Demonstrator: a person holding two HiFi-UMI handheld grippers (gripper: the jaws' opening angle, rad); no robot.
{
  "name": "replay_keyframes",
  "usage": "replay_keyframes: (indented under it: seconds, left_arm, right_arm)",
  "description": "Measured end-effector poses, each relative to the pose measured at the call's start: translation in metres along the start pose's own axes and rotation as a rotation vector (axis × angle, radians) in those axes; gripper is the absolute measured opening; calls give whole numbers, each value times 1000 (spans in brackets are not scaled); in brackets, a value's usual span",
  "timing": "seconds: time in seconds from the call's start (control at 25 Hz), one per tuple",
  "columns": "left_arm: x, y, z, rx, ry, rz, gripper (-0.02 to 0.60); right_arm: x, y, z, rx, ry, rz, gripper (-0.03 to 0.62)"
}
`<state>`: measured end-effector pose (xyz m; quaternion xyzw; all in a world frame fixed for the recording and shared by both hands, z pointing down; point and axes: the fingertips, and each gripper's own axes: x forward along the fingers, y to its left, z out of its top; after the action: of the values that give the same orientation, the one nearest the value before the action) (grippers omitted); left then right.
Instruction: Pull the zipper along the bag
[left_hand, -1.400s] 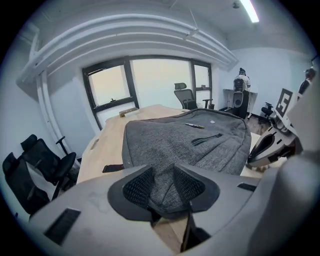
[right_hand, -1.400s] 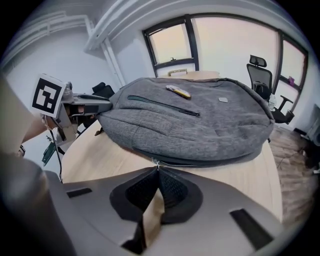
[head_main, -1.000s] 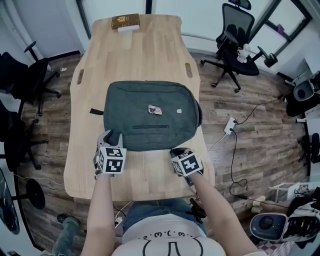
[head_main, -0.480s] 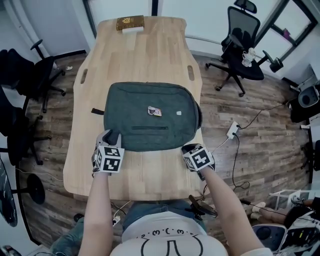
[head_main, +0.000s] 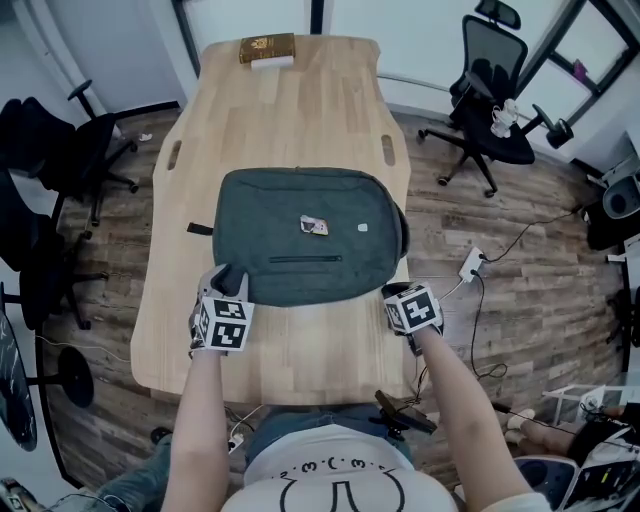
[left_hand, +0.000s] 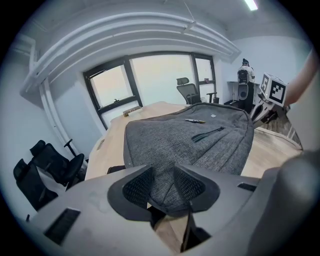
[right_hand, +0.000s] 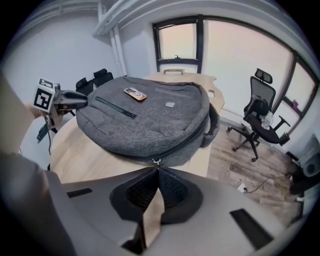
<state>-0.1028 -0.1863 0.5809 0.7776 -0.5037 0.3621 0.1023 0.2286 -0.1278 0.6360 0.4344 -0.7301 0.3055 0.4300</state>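
Grey bag (head_main: 305, 235) is lying flat on the worktop (head_main: 290, 110), left tongs (head_main: 228, 278) pinching its seven-o'clock corner, right tongs (head_main: 393, 293) clamping its four-o'clock zipper pull (right_hand: 156, 162).

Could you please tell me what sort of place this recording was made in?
Most likely an office or meeting room: a long wooden table, swivel office chairs standing around it, and large windows along the wall.
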Motion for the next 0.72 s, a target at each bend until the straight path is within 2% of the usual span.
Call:
replay_keyframes:
  seconds: [0.08, 0.2, 0.36, 0.48, 0.56, 0.72]
  left_arm:
    - [-1, 2, 1, 6, -3, 13, 133]
    - [-6, 10, 6, 12, 11, 31, 143]
    - [-21, 14, 18, -38, -28, 41, 158]
    - [-29, 3, 19, -63, -50, 7, 158]
    - [-33, -12, 15, -53, -48, -30, 158]
    - [-40, -40, -8, -40, 6, -109, 158]
  right_arm:
    - [0, 12, -4, 52, 2, 24, 54]
    - [1, 31, -10, 67, 11, 40, 54]
    - [6, 70, -15, 63, 22, 124, 54]
    - [9, 107, -10, 32, 32, 190, 54]
    - [12, 135, -7, 12, 32, 248, 54]
    - [20, 179, -3, -40, 32, 316, 54]
